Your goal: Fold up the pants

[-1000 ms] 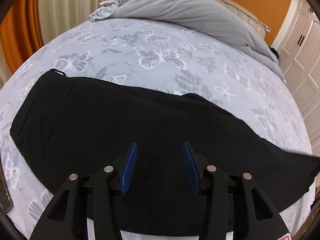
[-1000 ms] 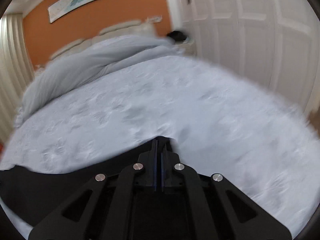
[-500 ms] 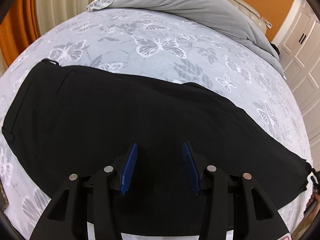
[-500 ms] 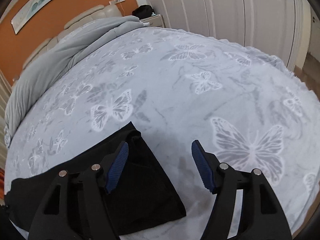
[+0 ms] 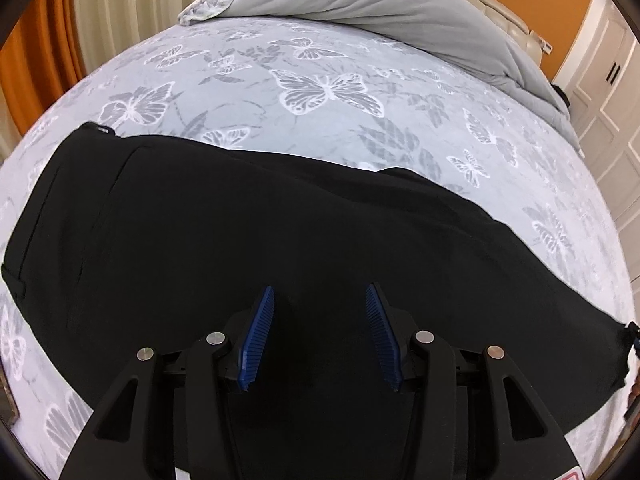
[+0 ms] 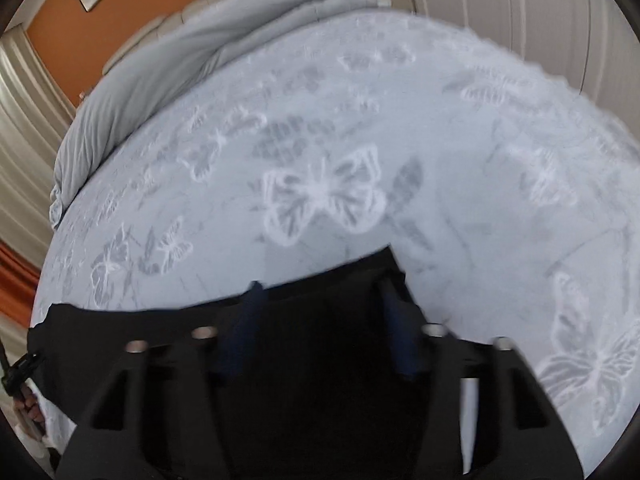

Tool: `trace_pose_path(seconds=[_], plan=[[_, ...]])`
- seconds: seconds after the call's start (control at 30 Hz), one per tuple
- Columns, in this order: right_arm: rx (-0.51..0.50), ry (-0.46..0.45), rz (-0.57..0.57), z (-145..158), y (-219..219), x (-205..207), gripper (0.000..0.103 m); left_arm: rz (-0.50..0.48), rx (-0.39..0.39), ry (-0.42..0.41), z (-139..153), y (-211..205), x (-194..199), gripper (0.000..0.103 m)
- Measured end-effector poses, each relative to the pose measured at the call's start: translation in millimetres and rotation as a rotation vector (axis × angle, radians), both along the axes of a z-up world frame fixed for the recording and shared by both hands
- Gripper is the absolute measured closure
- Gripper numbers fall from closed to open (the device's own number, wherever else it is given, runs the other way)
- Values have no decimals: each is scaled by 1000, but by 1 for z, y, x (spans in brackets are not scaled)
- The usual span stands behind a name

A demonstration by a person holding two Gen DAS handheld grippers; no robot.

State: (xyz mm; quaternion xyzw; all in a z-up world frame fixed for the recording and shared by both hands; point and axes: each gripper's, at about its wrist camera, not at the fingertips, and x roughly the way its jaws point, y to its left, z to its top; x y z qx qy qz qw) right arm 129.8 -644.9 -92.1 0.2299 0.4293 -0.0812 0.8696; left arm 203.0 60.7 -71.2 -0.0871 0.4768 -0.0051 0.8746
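The black pants (image 5: 280, 248) lie flat across the bed (image 5: 328, 92), folded lengthwise leg on leg, the waistband at the far left and the hems running off to the right. A grey duvet (image 5: 380, 0) is bunched at the head of the bed, well apart from the garment. The left gripper (image 5: 318, 334) hovers over the mid-section with jaws spread, holding nothing. Further right, the right gripper (image 6: 320, 328) sits over the hem end, jaws likewise apart and empty; this view is motion-blurred, so contact with the cloth cannot be confirmed. Risk assessment: a pinch at the hem is likely to catch only the upper layer, separating the legs during the fold. Dragging limp fabric across the patterned cover could also skew the alignment.
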Motion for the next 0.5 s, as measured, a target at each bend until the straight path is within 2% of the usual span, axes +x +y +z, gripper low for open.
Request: trace_pose_path(seconds=[0.03, 0.07, 0.1, 0.17, 0.2, 0.23, 0.27, 0.3, 0.33, 0.4, 0.47, 0.5], plan=[[4, -1, 29, -2, 3, 2, 101, 1, 6, 3, -2, 0, 1, 57], [-42, -28, 48, 5, 10, -1, 101, 2, 3, 6, -2, 0, 1, 57], [-111, -93, 87, 21, 22, -8, 101, 3, 1, 7, -3, 0, 1, 57], [-187, -269, 170, 62, 41, -29, 101, 6, 1, 1, -2, 1, 2, 57], [-225, -311, 177, 75, 45, -37, 101, 4, 2, -2, -2, 1, 2, 57], [-346, -288, 118, 81, 43, -42, 98, 2, 5, -5, -2, 0, 2, 57], [-411, -205, 49, 71, 33, -38, 95, 2, 10, -5, -2, -1, 3, 57], [-420, -114, -13, 54, 19, -34, 95, 0, 8, -3, -2, -1, 3, 57], [-382, 24, -102, 24, -3, -33, 95, -2, 6, -1, -2, -2, 3, 57], [-324, 132, -164, -5, -23, -40, 95, -6, 13, -1, -3, -3, 2, 57], [-307, 137, -187, -7, -29, -57, 94, -4, 8, -1, -2, -1, 1, 57], [-223, 96, -192, -1, -33, -70, 94, -2, -8, -2, 0, 0, 0, 57]])
